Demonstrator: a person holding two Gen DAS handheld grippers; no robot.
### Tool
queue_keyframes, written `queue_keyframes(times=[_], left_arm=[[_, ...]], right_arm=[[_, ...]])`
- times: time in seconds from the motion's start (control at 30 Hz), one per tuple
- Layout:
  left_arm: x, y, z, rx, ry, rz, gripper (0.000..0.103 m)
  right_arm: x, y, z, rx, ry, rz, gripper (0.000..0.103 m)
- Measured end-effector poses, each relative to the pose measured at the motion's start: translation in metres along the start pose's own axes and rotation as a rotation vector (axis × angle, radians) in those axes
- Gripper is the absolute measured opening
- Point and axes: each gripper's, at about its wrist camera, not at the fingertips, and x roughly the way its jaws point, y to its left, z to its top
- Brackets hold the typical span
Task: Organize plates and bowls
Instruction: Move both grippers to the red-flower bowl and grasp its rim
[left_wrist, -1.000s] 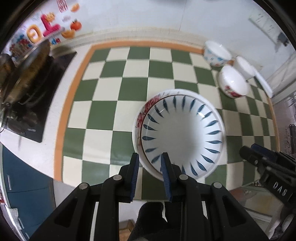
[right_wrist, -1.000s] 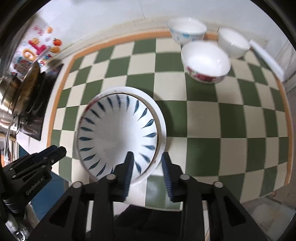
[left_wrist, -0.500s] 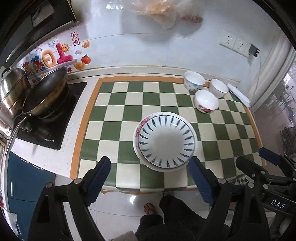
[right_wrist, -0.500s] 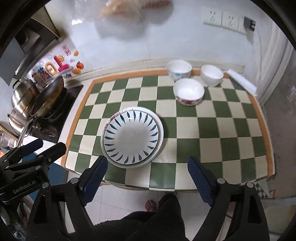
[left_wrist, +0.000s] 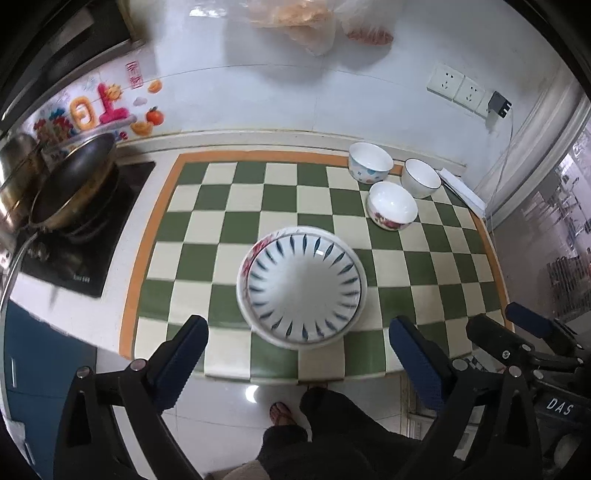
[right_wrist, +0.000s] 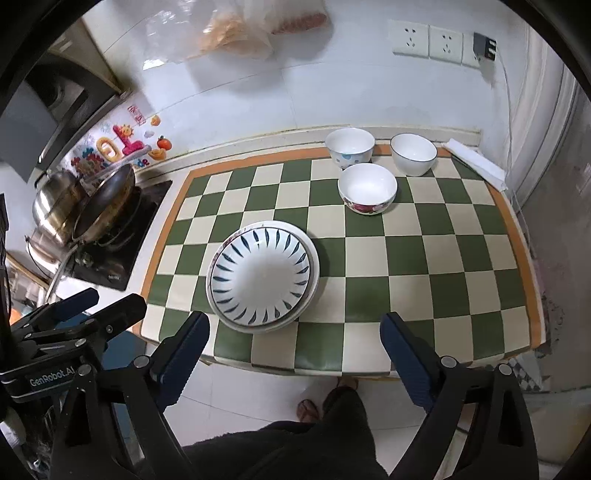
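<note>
We see the plates part of the task as done: the blue-leaf plate (left_wrist: 303, 291) sits on top of a flower-rim plate (left_wrist: 246, 263), whose rim peeks out on the stove side, and the stack rests on the checkered mat (left_wrist: 221, 221). Both tools are free. The left gripper (left_wrist: 299, 354) has its fingers wide apart and holds nothing, and the right gripper (right_wrist: 295, 350) is spread in the same way, also empty. Both hang off the near edge of the mat, well apart from the stack.

What is left, in our judgement, are the bowls. The flower bowl (right_wrist: 368, 193), the dotted bowl (right_wrist: 349, 146) and the plain white bowl (right_wrist: 413, 153) stand separately in a close group beyond the stack, toward the wall, not nested yet.

Compared with one second ago, much is different. Then both grippers were low over the mat with fingers nearly closed at the near rim of the stack. Since then they have opened fully and pulled back and up. The stack has not moved.
</note>
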Motion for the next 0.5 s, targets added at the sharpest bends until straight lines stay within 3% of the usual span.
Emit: queue_keyframes(times=[0.17,0.4,0.43,0.5], left_arm=[[0.042,-0.021,0.047,0.024,0.014,0.000,0.101],[0.151,-0.068,0.133,0.056,0.112,-0.027,0.100],[0.168,-0.074,0.143,0.062,0.137,-0.032,0.099],[0.202,-0.085,0.158,0.069,0.190,-0.054,0.086]], right_arm=[[0.033,-0.050,0.036,0.094,0.037,0.067,0.096],[0.099,-0.139,0.107,0.214,0.054,0.035,0.096],[0.112,-0.152,0.119,0.225,0.062,0.018,0.096],[0.135,-0.174,0.138,0.245,0.077,0.013,0.095]])
